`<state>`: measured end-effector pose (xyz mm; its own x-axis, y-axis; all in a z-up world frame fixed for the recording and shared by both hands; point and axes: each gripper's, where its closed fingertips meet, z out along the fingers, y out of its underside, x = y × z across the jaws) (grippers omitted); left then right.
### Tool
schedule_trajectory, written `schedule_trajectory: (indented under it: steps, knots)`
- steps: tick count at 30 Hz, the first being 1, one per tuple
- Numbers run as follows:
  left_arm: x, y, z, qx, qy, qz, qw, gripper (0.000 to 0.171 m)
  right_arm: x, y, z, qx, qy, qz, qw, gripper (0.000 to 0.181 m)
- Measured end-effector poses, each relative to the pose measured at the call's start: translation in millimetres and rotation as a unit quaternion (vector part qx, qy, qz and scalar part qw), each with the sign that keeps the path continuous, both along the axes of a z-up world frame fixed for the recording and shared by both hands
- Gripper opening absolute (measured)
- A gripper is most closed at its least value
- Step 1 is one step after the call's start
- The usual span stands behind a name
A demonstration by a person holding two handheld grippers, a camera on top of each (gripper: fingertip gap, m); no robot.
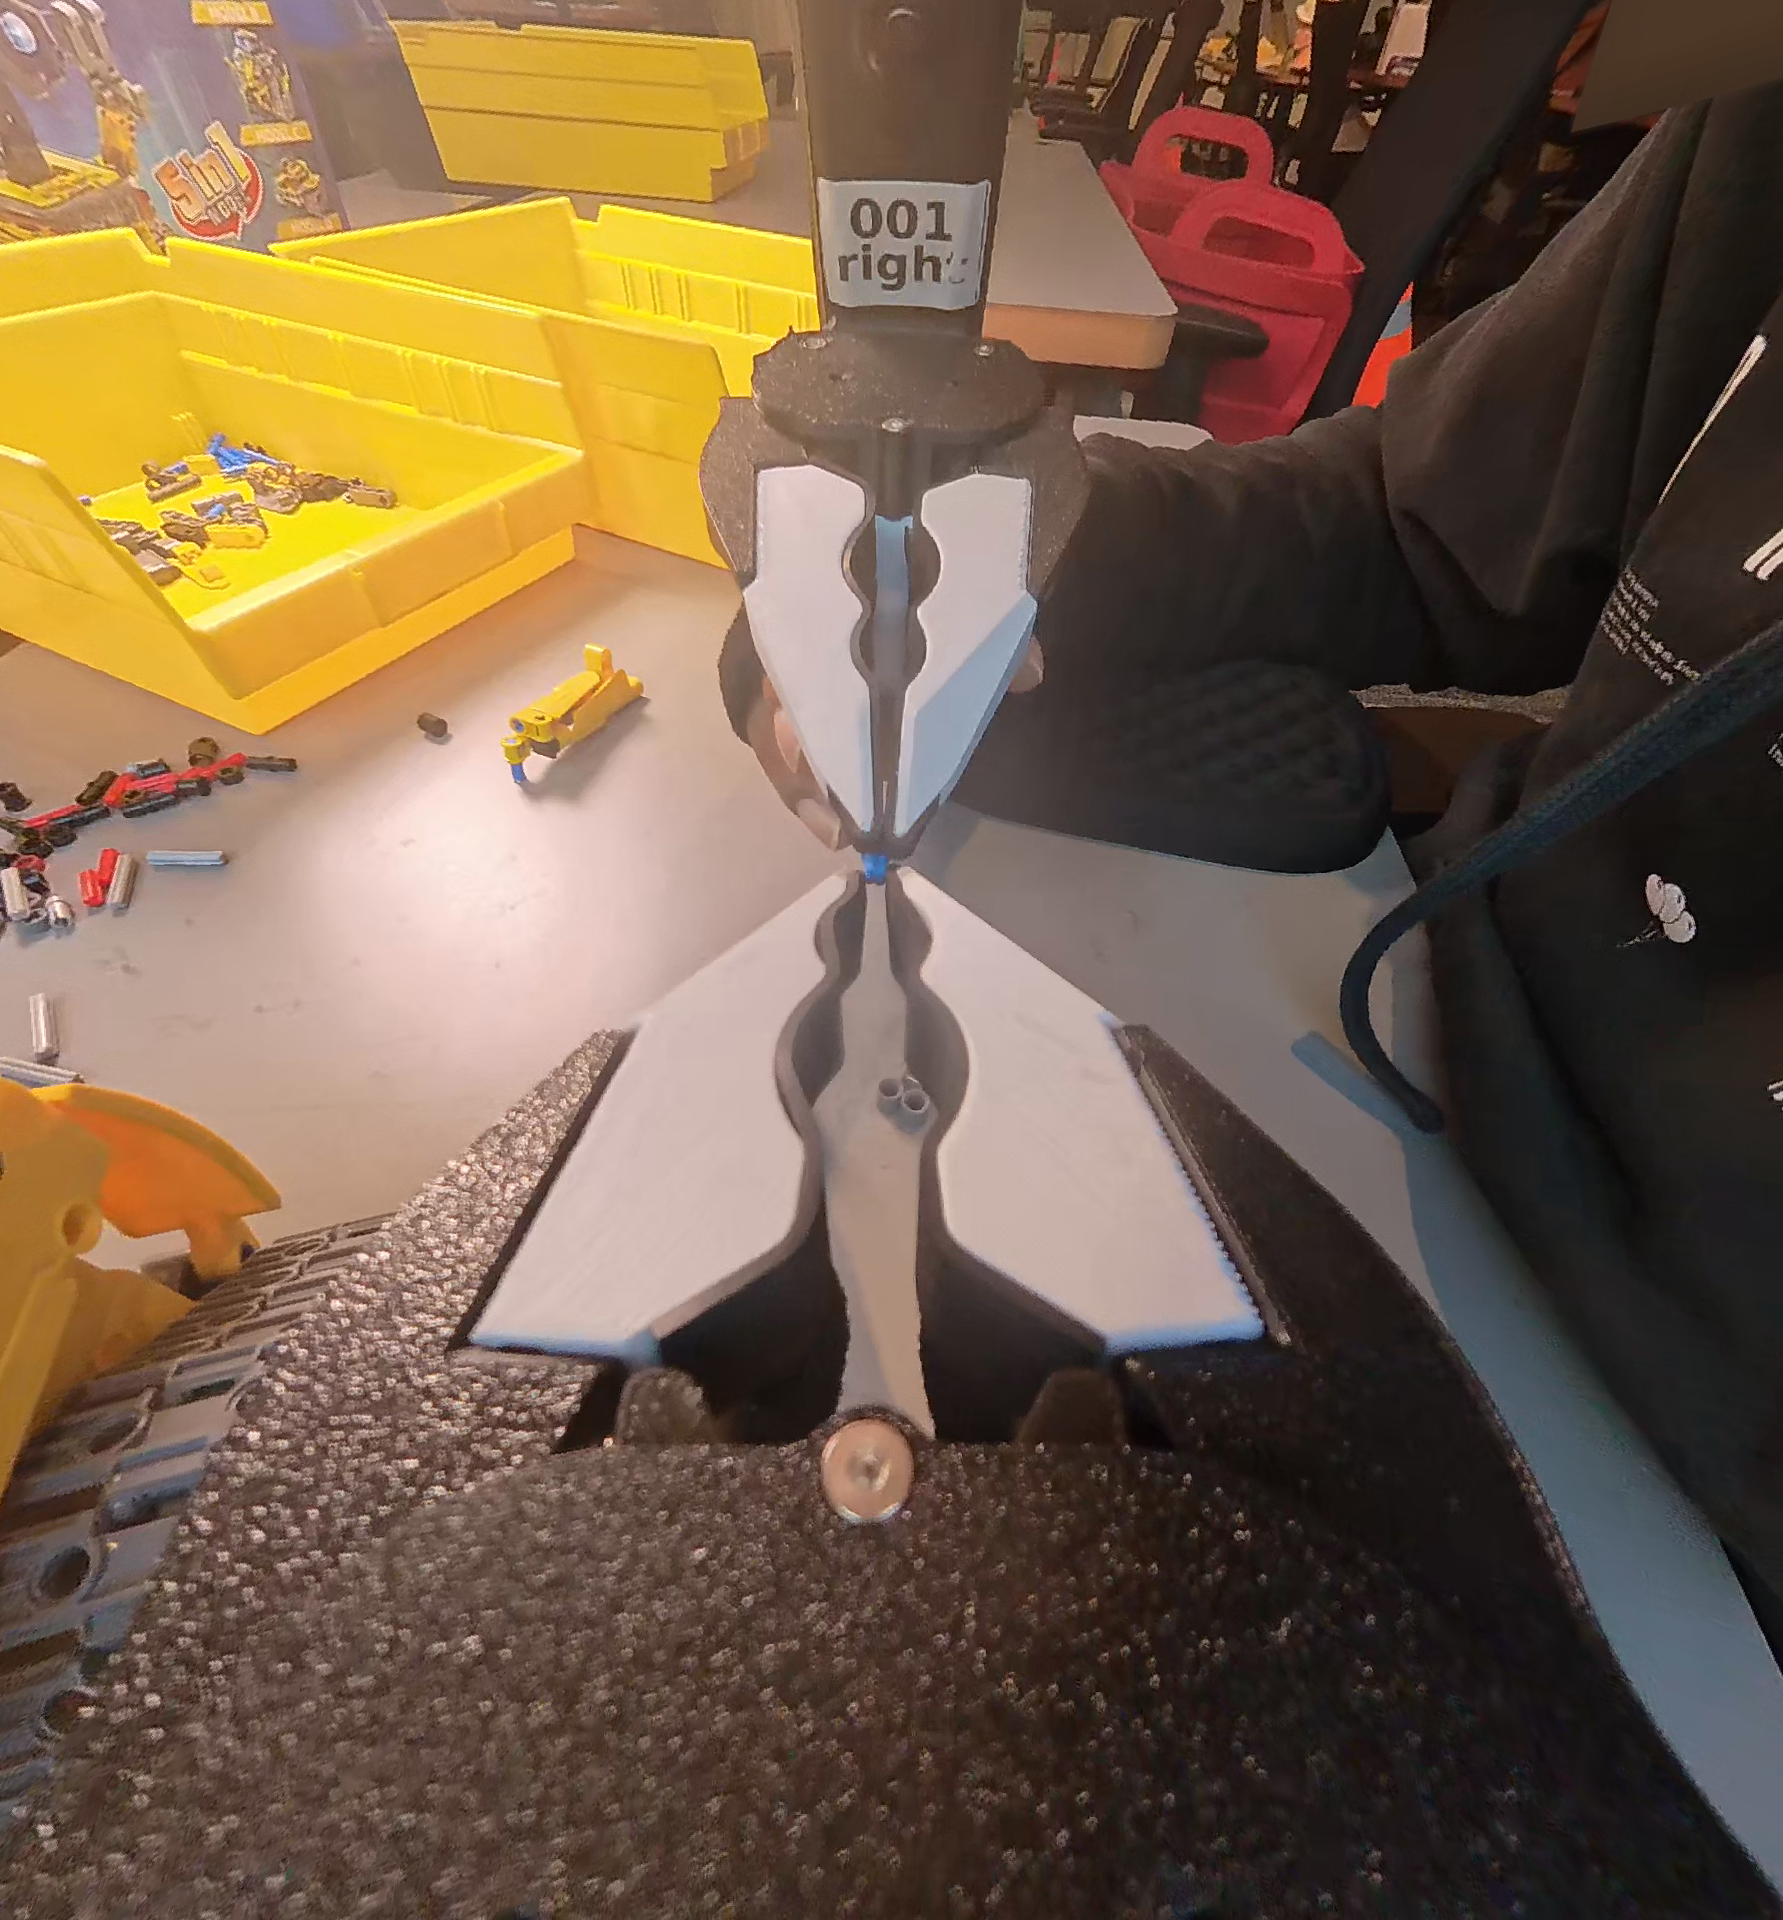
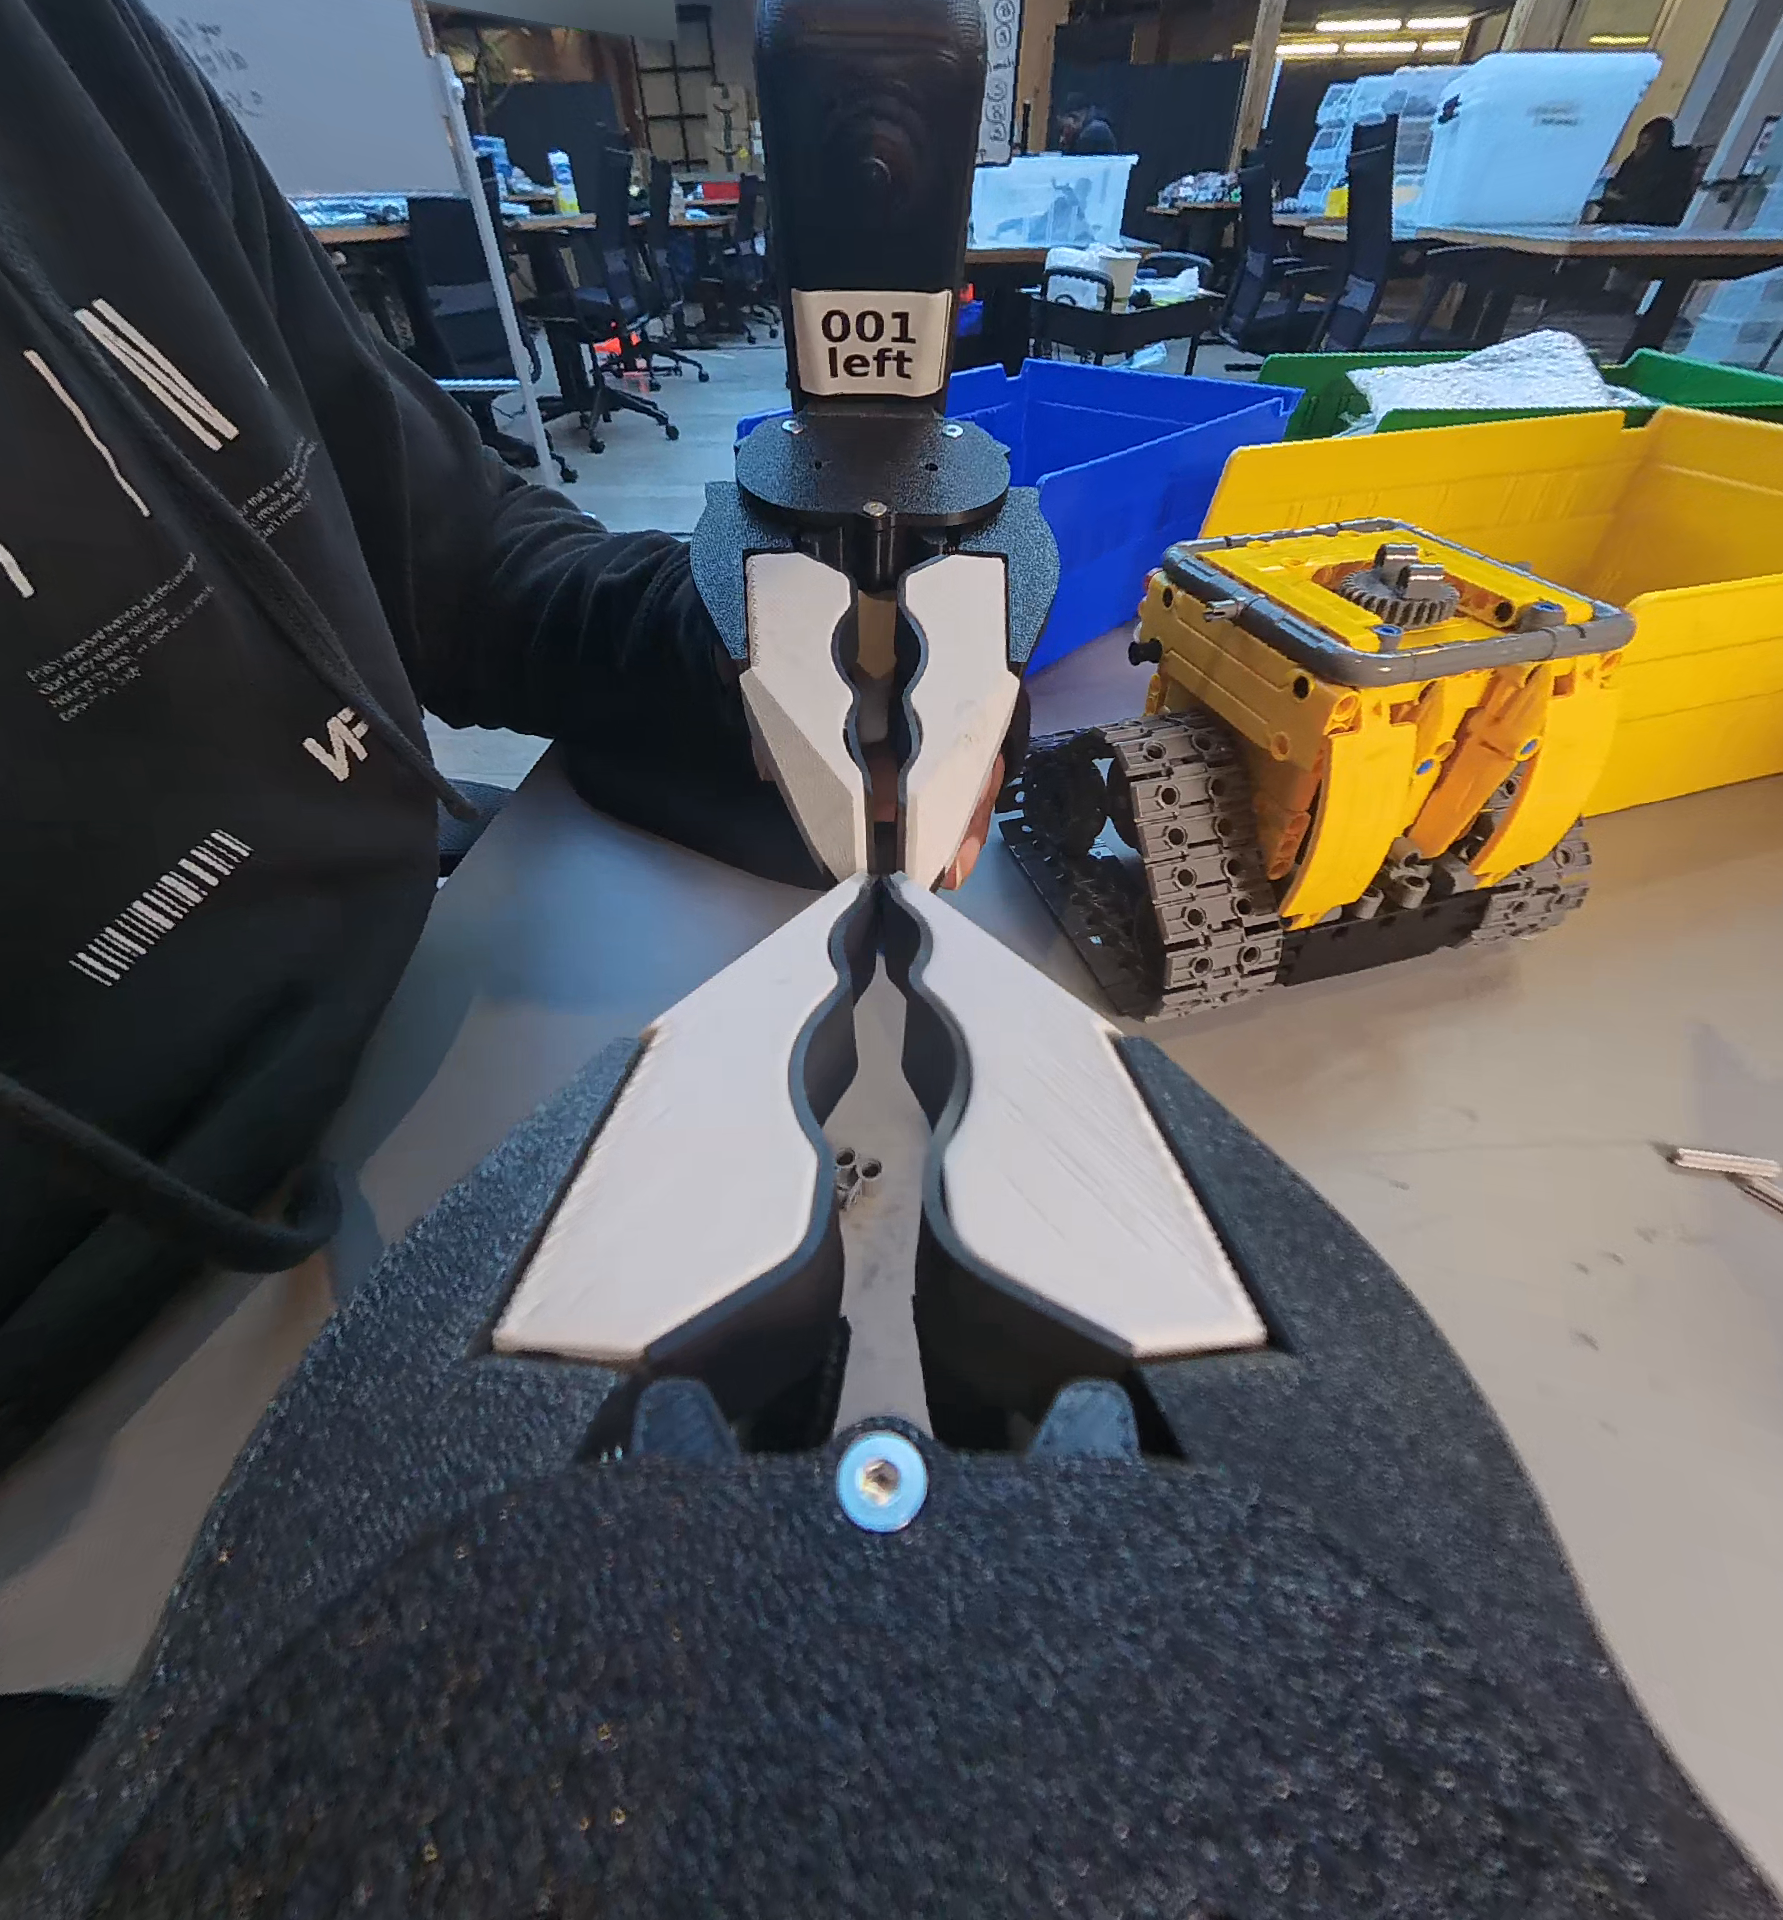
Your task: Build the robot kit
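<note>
My two grippers meet tip to tip above a grey table [image 1: 399,987]. In the left wrist view my left gripper [image 1: 872,889] is shut on a small blue pin [image 1: 874,865] that sticks out from its fingertips. My right gripper [image 1: 879,837] faces it, shut, with its tips at the pin's far end. In the right wrist view my right gripper [image 2: 876,885] is shut. My left gripper [image 2: 882,860] stands just beyond it with a dark bit between its tips, and the pin's blue does not show there. A small grey connector [image 1: 902,1096] lies on the table below; it also shows in the right wrist view [image 2: 859,1169].
A yellow tracked brick vehicle [image 2: 1365,769] stands to the right. Yellow bins [image 1: 243,499] hold small parts. Loose black, red and grey pins [image 1: 56,831] and a small yellow sub-assembly [image 1: 575,717] lie on the table. Blue [image 2: 1126,457], green [image 2: 1697,384] and yellow [image 2: 1697,582] bins stand behind. A person in a black hoodie [image 2: 139,623] stands close. Only a small space, under 4 cm, lies between the two pairs of fingers. The left tips stand about 9 centimetres off the small grey connector [image 1: 902,1096].
</note>
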<state>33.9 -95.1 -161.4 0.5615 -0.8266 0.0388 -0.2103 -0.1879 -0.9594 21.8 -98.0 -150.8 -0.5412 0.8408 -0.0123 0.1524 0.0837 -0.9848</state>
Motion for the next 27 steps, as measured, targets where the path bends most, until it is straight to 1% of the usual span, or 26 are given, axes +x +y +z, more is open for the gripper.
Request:
schedule_trajectory:
  steps: [11,15,17,20,23,25,27]
  knots:
    - [-1.8,0.6,0.1,-0.003,-0.002,0.004,1.0,0.002,0.6,2.7,-3.5,0.01,-0.007,-0.003,1.0,0.0]
    - [-2.9,0.6,1.9,-0.006,-0.01,0.003,1.0,0.002,0.6,8.9,-1.4,0.014,-0.001,-0.018,1.0,0.0]
    - [-2.4,0.4,0.6,-0.009,-0.008,0.002,1.0,0.002,2.4,9.4,-0.1,0.017,0.001,-0.016,1.0,0.007]
    - [-1.1,-0.1,-1.2,-0.01,-0.002,-0.001,1.0,0.002,3.9,3.3,-2.7,0.034,-0.004,-0.004,0.999,0.01]
    - [-1.3,-0.5,-0.4,-0.009,-0.004,-0.001,1.0,0.002,2.3,1.4,-10.6,0.058,-0.015,-0.006,0.998,0.01]
    - [-1.3,-0.9,0.0,-0.009,-0.006,-0.002,1.0,0.002,1.2,2.9,-10.2,0.058,-0.015,-0.012,0.998,0.005]
    - [-1.2,-0.8,-0.3,-0.008,-0.004,-0.002,1.0,0.002,1.1,3.4,-10.6,0.06,-0.016,-0.013,0.998,0.005]
